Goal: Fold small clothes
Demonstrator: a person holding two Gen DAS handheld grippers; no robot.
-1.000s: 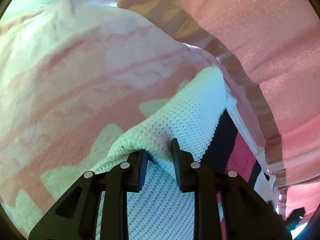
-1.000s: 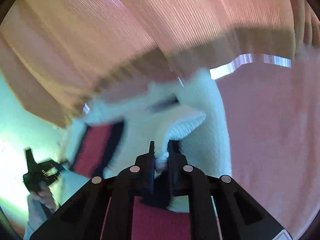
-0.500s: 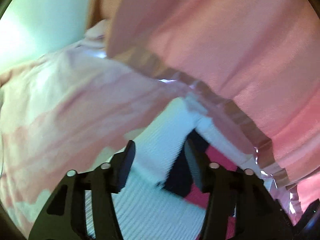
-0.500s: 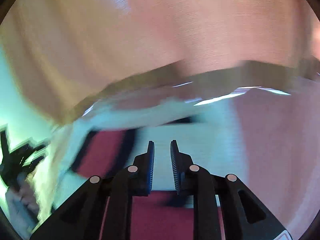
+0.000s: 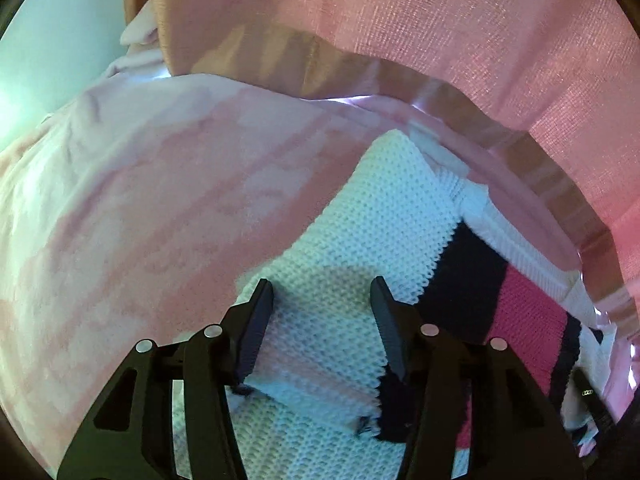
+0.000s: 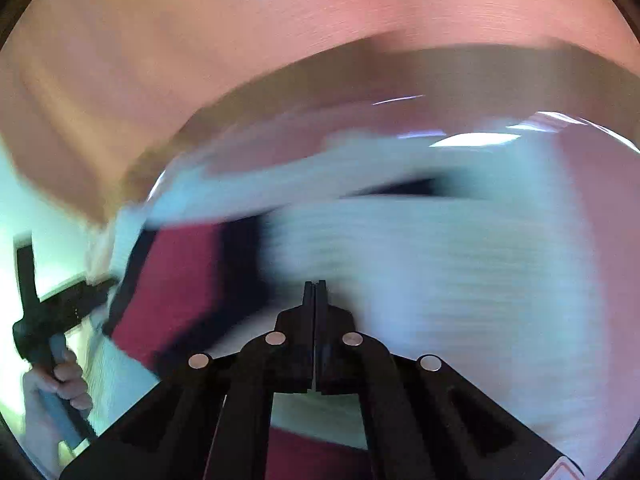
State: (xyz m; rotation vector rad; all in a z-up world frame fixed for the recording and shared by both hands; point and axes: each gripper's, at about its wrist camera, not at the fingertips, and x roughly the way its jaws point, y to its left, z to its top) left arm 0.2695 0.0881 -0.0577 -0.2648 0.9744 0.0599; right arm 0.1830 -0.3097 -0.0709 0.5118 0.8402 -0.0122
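A small white knit sweater with black and pink stripes lies flat on a pink patterned blanket. My left gripper is open just above the white knit, holding nothing. In the right wrist view the sweater is motion-blurred, with its red and black stripes at the left. My right gripper has its jaws pressed together, empty, above the white part.
A pink curtain with a tan hem hangs along the far side and also shows in the right wrist view. The person's hand holding the left gripper's handle shows at the lower left.
Both grippers let go of the white knit. The left one opened wide and the sweater settled flat. The right one opened, then shut empty, and is moving fast.
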